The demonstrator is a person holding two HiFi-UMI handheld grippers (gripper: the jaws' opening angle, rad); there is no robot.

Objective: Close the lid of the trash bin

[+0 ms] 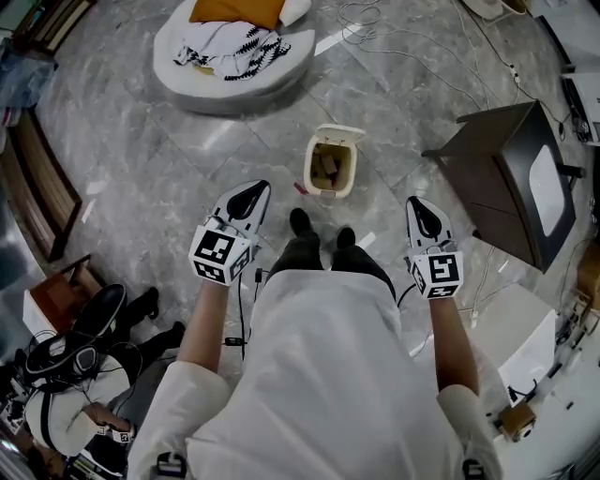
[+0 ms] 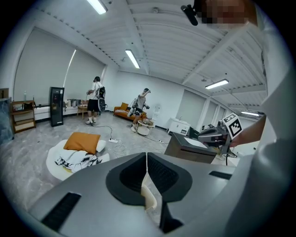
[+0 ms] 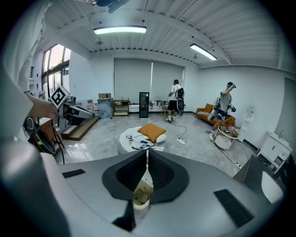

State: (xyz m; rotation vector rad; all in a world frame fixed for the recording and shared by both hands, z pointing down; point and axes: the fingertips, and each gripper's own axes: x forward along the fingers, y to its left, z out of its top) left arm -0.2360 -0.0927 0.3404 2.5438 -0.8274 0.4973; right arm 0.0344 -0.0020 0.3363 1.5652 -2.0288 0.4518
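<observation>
The trash bin [image 1: 331, 167] stands on the grey marble floor [image 1: 150, 159], just ahead of the person's black shoes [image 1: 300, 222]. Its cream lid [image 1: 339, 132] is open, tipped back on the far side, and brownish scraps show inside. Nothing lies between the shoes and the bin.

Farther off on the left sits a round white floor cushion [image 1: 225, 96] carrying an orange pillow [image 1: 234, 9] and a black-and-white patterned cloth [image 1: 230, 42]. A dark cabinet [image 1: 502, 159] stands to the right of the bin, well apart from it. White cables [image 1: 412, 58] trail over the floor beyond, and a wooden bench [image 1: 42, 178] runs along the left edge.

Both forearms reach forward, one on each side of the body. The left tongs [image 1: 249, 195] and the right tongs [image 1: 419, 208] point ahead and slant down toward the floor, their marker cubes facing up. The bin sits ahead of them, between their lines and nearer the left pair; neither pair touches it.

In each gripper view the two jaws meet along a thin line with nothing clamped between them. The bin's cream rim peeks through the gap beneath.
</observation>
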